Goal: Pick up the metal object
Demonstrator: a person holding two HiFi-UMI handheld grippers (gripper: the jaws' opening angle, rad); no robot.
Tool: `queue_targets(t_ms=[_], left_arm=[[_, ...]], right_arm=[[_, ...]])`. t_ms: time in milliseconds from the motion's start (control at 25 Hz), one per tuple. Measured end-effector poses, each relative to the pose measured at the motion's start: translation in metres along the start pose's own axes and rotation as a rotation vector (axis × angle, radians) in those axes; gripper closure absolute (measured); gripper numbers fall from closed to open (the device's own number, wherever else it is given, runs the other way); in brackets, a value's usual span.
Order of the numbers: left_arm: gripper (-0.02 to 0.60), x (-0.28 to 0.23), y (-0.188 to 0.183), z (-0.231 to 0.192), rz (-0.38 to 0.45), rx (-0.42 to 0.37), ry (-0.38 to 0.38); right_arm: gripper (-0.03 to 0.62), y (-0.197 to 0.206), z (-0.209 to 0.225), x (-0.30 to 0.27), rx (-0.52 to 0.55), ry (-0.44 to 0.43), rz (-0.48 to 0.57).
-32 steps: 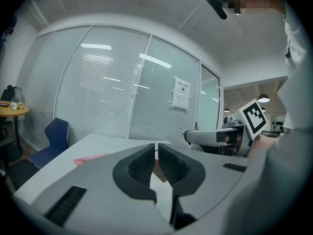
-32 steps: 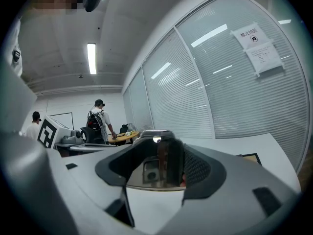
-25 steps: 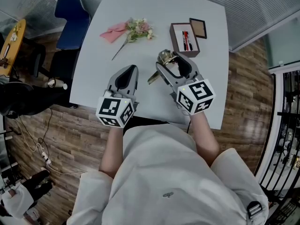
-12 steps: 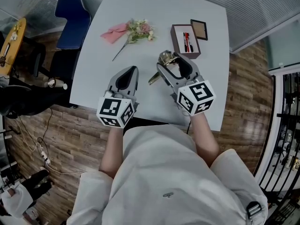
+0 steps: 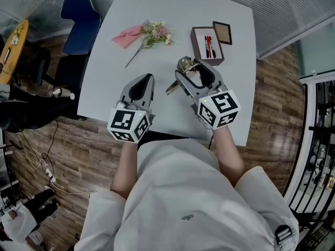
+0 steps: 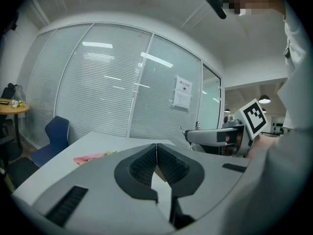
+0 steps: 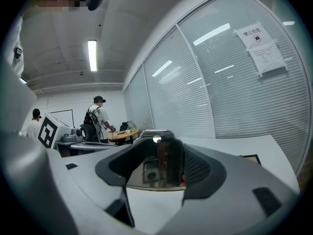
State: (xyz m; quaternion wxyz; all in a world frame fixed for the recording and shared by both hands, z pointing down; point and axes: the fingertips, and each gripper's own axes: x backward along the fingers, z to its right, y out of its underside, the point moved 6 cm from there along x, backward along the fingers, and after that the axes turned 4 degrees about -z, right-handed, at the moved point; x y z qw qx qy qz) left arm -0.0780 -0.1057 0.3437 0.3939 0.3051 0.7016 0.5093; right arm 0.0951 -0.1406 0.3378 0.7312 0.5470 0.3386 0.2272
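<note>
A shiny brass-coloured metal object (image 5: 182, 65) is at the middle of the white table (image 5: 172, 9), with a flat gold strip (image 5: 171, 88) running back from it toward the near edge. My right gripper (image 5: 189, 68) is shut on it; in the right gripper view the mirror-like metal object (image 7: 155, 169) fills the gap between the jaws of the right gripper (image 7: 164, 148). Whether it rests on the table or is lifted I cannot tell. My left gripper (image 5: 146, 78) sits to its left near the front edge, and in its own view the left gripper (image 6: 156, 156) is shut with nothing held.
A pink envelope (image 5: 125, 36) and a small flower bunch (image 5: 154, 33) lie at the far left. A brown box with pens (image 5: 208, 44) and a small framed card (image 5: 222, 31) stand behind the right gripper. A blue chair (image 5: 81, 22) stands left of the table. People stand in the background (image 7: 98, 116).
</note>
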Motion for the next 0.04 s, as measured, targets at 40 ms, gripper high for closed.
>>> queue_targets(t_ms=[40], left_arm=[[0.56, -0.0001, -0.0004, 0.0004, 0.001, 0.0, 0.0]], right_arm=[[0.304, -0.0003, 0.0001, 0.0003, 0.001, 0.0, 0.0]])
